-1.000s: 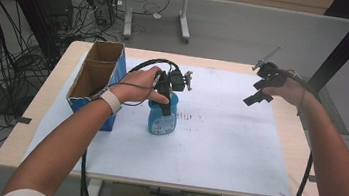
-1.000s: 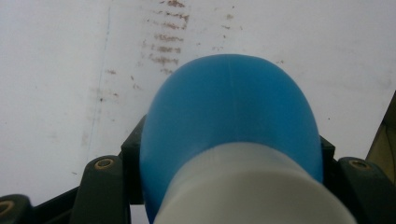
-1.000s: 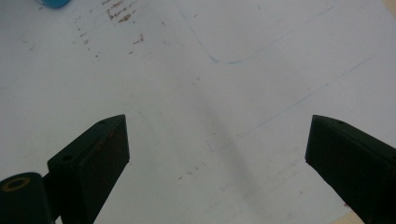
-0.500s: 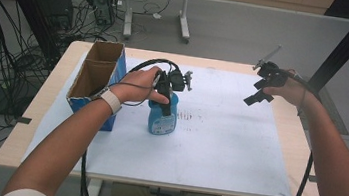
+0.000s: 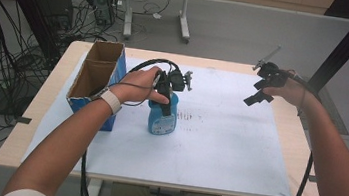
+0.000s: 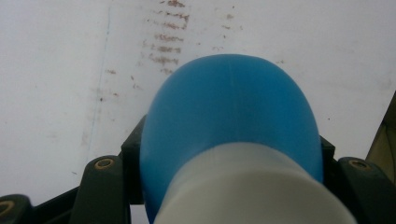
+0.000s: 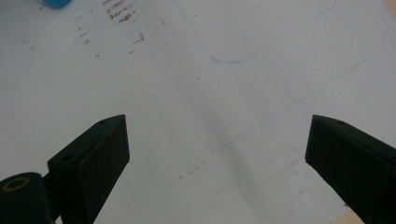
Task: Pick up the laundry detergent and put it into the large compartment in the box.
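The left gripper (image 5: 167, 93) is clamping its jaws on the blue bottle (image 5: 162, 118), which is standing upright on the white sheet (image 5: 216, 148) just beside the open cardboard box (image 5: 95, 80) at the table's left side. Farther back on the right, the right gripper (image 5: 259, 91) is hanging above the sheet, well apart from the bottle, its jaws standing wide and holding nothing.

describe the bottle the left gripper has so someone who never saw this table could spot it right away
Start at the white sheet covering the wooden table, and find the open cardboard box with blue sides near its left edge. Just right of that box stands a blue plastic bottle, upright, with the left gripper shut on its neck. It is the sheet's one blue container, with a white cap and a label on its front.
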